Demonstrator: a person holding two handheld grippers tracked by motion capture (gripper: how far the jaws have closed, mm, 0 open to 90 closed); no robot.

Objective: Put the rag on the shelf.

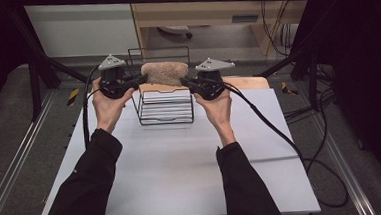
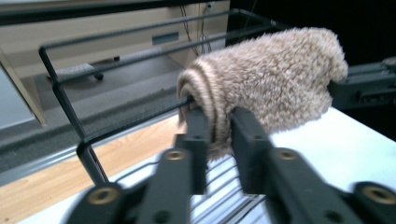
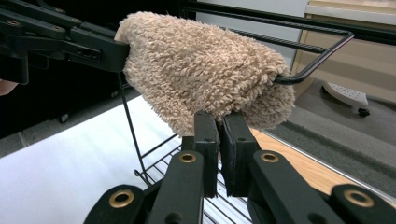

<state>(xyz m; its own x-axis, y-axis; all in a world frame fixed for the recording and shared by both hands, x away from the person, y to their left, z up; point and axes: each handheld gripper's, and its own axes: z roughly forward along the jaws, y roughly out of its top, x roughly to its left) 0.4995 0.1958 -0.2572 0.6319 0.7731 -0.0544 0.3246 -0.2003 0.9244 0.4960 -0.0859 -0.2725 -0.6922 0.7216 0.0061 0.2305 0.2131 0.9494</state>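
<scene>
We pinch each end of the fluffy towel [image 1: 165, 73] with the left gripper [image 1: 139, 80] and right gripper [image 1: 184, 81], above the wire rack [image 1: 165, 109] by the desk's far edge, maybe not yet hung.

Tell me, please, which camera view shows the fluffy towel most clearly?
The right gripper view: the beige towel fills the middle, sharp, draped over the wire rack. The left gripper view shows its folded end, slightly blurred. In the high view it is small, between both grippers.
</scene>
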